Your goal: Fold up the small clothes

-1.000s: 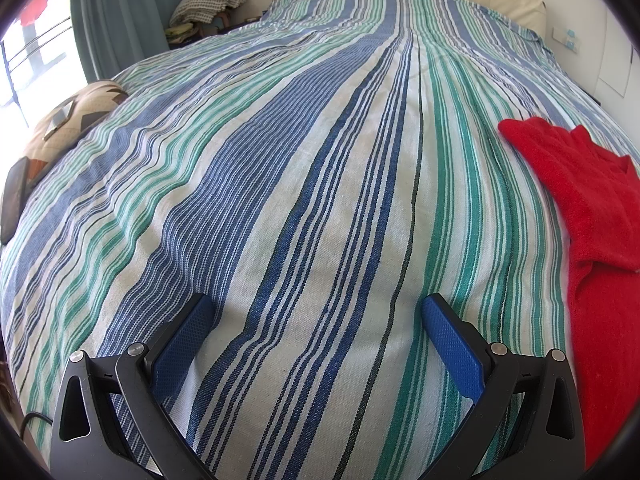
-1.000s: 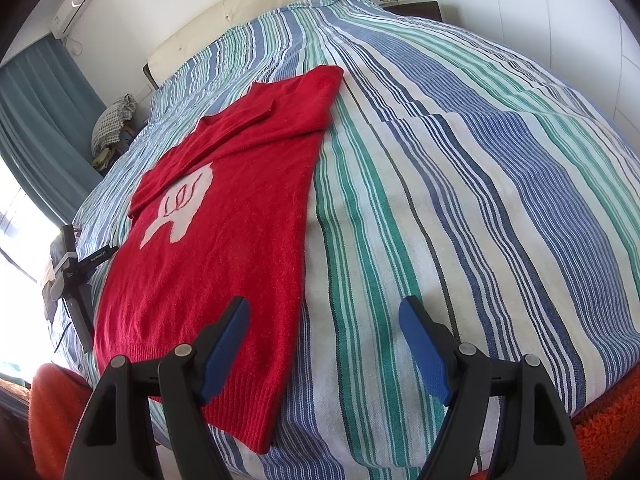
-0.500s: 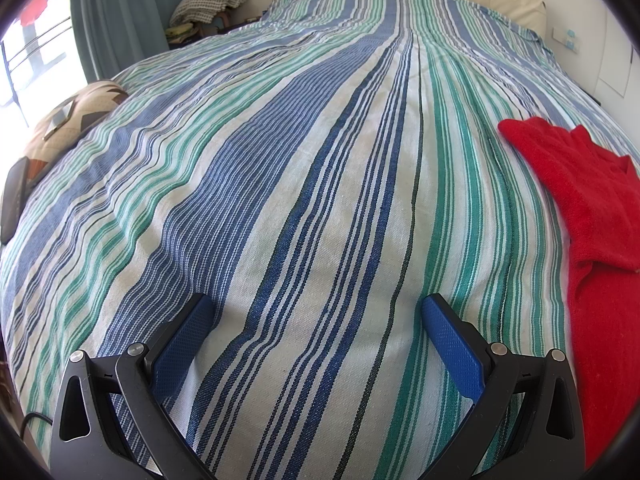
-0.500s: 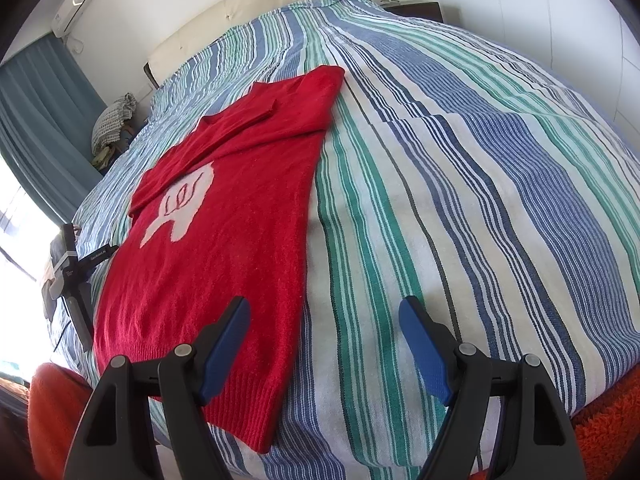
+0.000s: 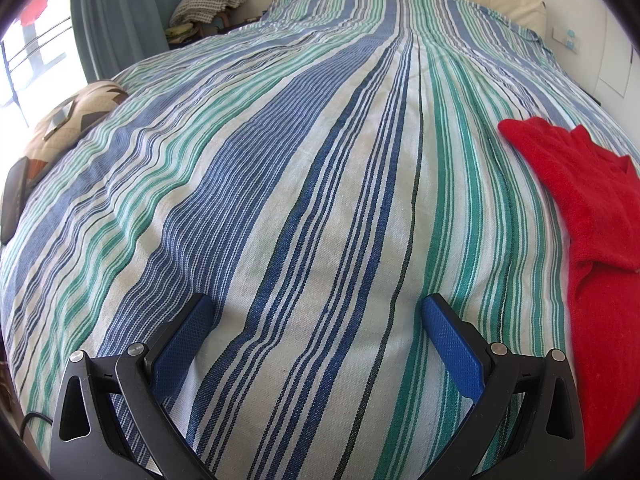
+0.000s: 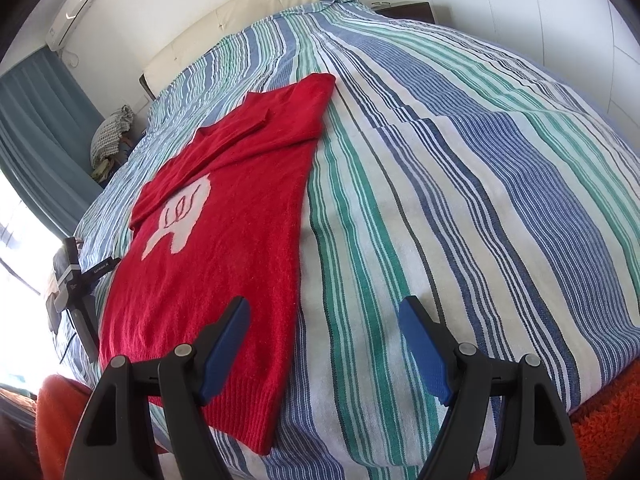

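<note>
Nothing has changed in the last second: both views match the earlier ones, so I judge that the folding is paused or not begun. My left gripper point(image 5: 316, 312) stands wide with nothing between its fingers, above the bare striped bedspread point(image 5: 280, 200). My right gripper point(image 6: 324, 320) is wide too and holds nothing. The red sweater point(image 6: 224, 232) lies flat on the bed, left of centre in the right view, its hem at the near edge, one sleeve already folded across. I see no container.
</note>
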`<state>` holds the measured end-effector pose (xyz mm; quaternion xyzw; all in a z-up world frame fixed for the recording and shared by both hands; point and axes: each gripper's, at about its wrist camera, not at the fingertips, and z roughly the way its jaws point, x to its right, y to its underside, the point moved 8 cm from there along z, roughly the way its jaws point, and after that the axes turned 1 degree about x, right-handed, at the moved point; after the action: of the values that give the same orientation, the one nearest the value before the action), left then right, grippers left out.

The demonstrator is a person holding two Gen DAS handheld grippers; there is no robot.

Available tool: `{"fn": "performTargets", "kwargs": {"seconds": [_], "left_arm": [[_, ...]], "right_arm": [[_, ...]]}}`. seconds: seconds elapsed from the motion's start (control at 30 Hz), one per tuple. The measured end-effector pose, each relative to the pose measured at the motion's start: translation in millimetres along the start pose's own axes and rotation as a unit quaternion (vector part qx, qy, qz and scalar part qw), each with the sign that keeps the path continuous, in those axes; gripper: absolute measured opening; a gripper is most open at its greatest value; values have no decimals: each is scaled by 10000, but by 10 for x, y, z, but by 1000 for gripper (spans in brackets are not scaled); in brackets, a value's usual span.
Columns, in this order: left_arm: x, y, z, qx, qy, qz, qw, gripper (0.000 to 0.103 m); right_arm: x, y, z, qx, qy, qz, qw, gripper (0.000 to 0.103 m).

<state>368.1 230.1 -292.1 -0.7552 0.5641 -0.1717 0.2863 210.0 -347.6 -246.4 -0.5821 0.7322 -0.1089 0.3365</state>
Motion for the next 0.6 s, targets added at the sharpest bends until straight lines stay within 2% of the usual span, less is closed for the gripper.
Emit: {"fn": "performTargets", "kwargs": {"seconds": [0.6], "left_arm": [[-1,0,-1,0,3,-3,10000,103]], "right_arm": [[149,-61,-199,275,49,329,9991,76]]}}
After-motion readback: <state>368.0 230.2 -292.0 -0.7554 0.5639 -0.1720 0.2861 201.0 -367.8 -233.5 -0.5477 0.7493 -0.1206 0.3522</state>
